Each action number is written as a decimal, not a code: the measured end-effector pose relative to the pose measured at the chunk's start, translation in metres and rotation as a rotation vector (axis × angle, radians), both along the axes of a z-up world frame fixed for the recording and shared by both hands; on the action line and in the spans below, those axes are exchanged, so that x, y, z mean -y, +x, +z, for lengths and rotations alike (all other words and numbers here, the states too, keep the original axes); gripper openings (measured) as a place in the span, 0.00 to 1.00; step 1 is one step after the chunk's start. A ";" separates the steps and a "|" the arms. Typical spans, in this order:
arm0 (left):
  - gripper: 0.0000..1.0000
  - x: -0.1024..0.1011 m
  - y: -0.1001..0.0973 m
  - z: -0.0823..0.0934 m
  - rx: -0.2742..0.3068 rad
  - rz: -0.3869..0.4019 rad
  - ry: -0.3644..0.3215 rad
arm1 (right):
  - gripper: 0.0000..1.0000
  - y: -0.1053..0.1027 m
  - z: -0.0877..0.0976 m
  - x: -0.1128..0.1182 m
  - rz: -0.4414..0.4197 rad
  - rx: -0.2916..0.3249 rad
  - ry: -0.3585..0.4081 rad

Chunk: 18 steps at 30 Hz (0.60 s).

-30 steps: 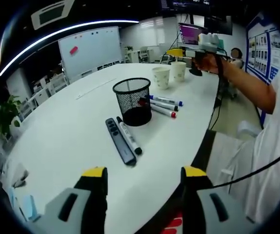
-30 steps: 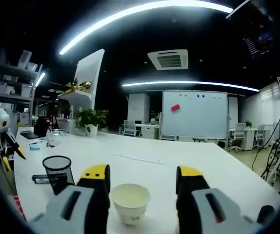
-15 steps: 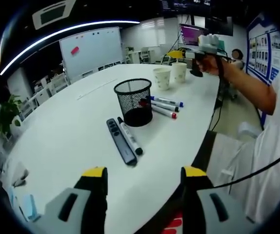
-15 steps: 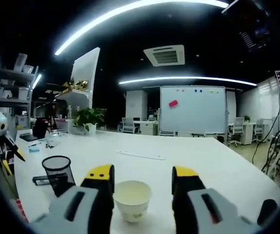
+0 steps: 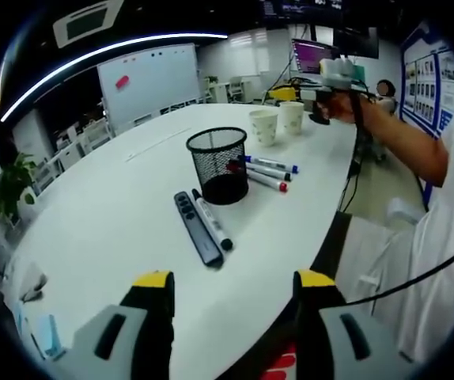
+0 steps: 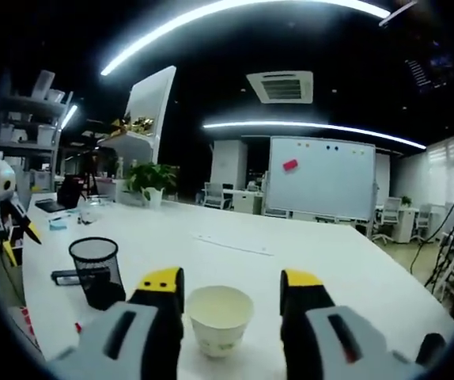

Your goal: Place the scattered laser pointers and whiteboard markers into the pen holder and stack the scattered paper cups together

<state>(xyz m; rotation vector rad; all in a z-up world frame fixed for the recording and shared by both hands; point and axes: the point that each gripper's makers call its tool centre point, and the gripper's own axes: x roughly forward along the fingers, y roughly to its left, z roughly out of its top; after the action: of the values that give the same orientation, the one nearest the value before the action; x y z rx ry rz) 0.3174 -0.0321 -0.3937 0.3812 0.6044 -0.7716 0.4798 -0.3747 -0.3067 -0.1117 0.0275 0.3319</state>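
**Pen holder upright, cups unstacked**

The black wire-mesh pen holder (image 5: 217, 165) stands on the white table (image 5: 108, 214); a red-tipped item shows inside. A dark laser pointer (image 5: 196, 228) and marker (image 5: 210, 221) lie just beside it, three markers (image 5: 266, 171) behind. Two paper cups (image 5: 278, 123) stand beyond.

Left gripper (image 5: 231, 285): fingers wide apart, empty. Right gripper (image 6: 231, 283): fingers spread either side of a cream paper cup (image 6: 220, 319), contact unclear.

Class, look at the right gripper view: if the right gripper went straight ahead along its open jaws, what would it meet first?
Most likely the paper cup standing upright between the right gripper's open jaws. Behind it there is bare white table, though exact depth is unclear.
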 end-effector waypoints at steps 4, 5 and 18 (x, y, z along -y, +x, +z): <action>0.60 0.001 0.000 0.001 0.003 0.003 -0.006 | 0.49 -0.001 -0.006 -0.004 0.018 -0.021 -0.002; 0.60 0.001 0.000 0.001 0.003 0.002 -0.005 | 0.49 -0.001 -0.006 -0.005 0.020 -0.024 -0.002; 0.60 -0.003 0.003 0.005 0.017 0.015 -0.007 | 0.57 0.002 -0.017 -0.011 0.033 -0.064 -0.019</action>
<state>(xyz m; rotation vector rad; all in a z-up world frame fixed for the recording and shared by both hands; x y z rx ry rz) 0.3208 -0.0296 -0.3888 0.3757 0.5880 -0.7554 0.4820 -0.3641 -0.3240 -0.1201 0.0917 0.3679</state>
